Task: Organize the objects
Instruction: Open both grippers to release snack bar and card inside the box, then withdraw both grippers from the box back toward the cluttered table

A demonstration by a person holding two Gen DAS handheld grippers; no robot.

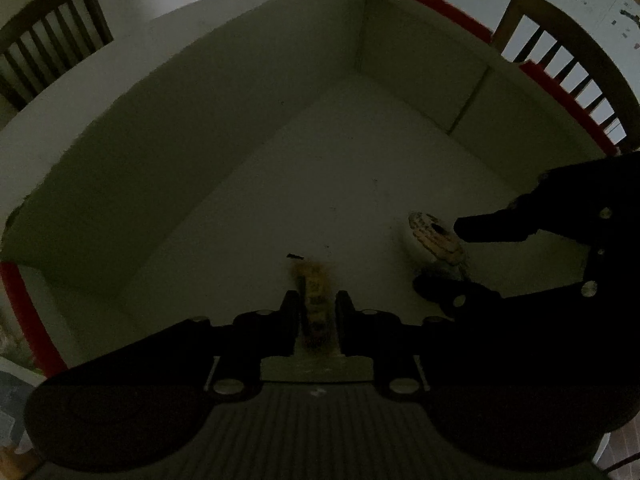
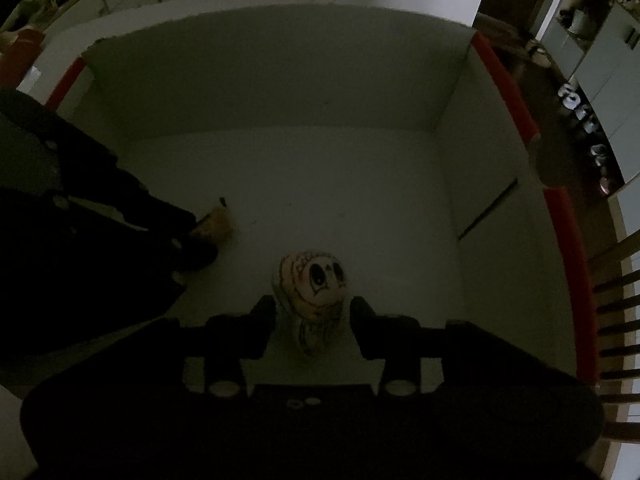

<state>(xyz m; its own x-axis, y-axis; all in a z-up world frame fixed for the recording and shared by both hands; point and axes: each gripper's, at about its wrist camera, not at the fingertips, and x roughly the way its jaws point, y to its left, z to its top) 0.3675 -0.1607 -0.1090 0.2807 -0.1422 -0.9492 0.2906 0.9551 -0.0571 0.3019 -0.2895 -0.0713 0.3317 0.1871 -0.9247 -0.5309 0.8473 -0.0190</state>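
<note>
Both grippers down inside the white box, each astride one item

The left gripper (image 1: 316,300) sits low over the floor of the white box (image 1: 256,128), its jaws narrowly parted with a yellow packet (image 1: 314,300) between them. The fingers look to be touching or nearly touching the packet's sides, but the dim light does not show whether they actually pinch it. The right gripper (image 2: 312,308) has its jaws wider apart, with gaps on both sides of a small white object with a cartoon face (image 2: 314,284), which appears to rest on the box floor, not gripped.

In the left wrist view the face object (image 1: 434,236) lies at about 3 o'clock of the packet, near but apart. In the right wrist view the packet (image 2: 216,222) lies at about 10 o'clock of the face object.

Judged as a placing step: part the jaws fully before lifting, then rise straight up so neither item tips or drags. Keep the two grippers from crossing, as they work close together.

Counted: two grippers, one packet, one face object, one box with red strips along its rim, two wooden chairs (image 1: 560,52) in the left wrist view
</note>
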